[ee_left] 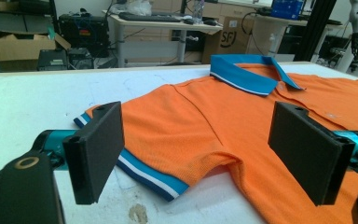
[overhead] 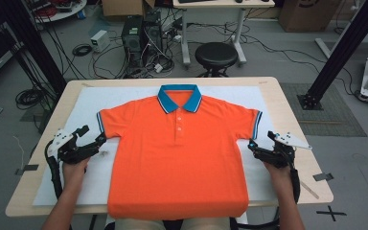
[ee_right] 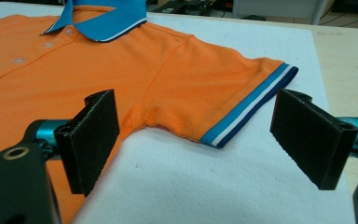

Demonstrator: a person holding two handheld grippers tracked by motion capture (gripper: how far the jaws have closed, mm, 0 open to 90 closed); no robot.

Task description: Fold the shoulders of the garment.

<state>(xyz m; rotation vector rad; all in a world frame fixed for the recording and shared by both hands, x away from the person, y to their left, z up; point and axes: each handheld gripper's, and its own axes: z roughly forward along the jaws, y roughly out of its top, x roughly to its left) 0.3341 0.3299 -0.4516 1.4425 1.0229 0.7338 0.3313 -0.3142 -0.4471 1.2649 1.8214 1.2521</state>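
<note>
Scene: An orange short-sleeved polo shirt (overhead: 179,153) with a blue collar is laid flat, front up, on a white cloth sheet (overhead: 91,103) spread over the pale wooden counter (overhead: 287,103).

Progress: No fold is seen in the shirt; both sleeves are spread out to the sides and the body is smoothed. The work, judged to be a folding of the shirt, is taken to be at its very start, with every fold left to be made.

Left gripper: The left gripper (overhead: 92,136) is held wide open beside the left sleeve (ee_left: 140,135), nothing being gripped; in the left gripper view the striped cuff (ee_left: 144,175) is framed between the two black jaws but is not touched.

Right gripper: The right gripper (overhead: 261,143) is likewise spread wide and empty, near the right sleeve (ee_right: 214,88), whose blue-and-white cuff (ee_right: 249,107) is seen between the jaws, apart from both.

Position: The shirt is centred on the counter, its hem (overhead: 177,211) draped just over the near edge.

Orientation: The collar (overhead: 179,98) is pointed away from the person, the hem toward them; the long axis is run from near edge to far edge, the sleeves crosswise.
</note>
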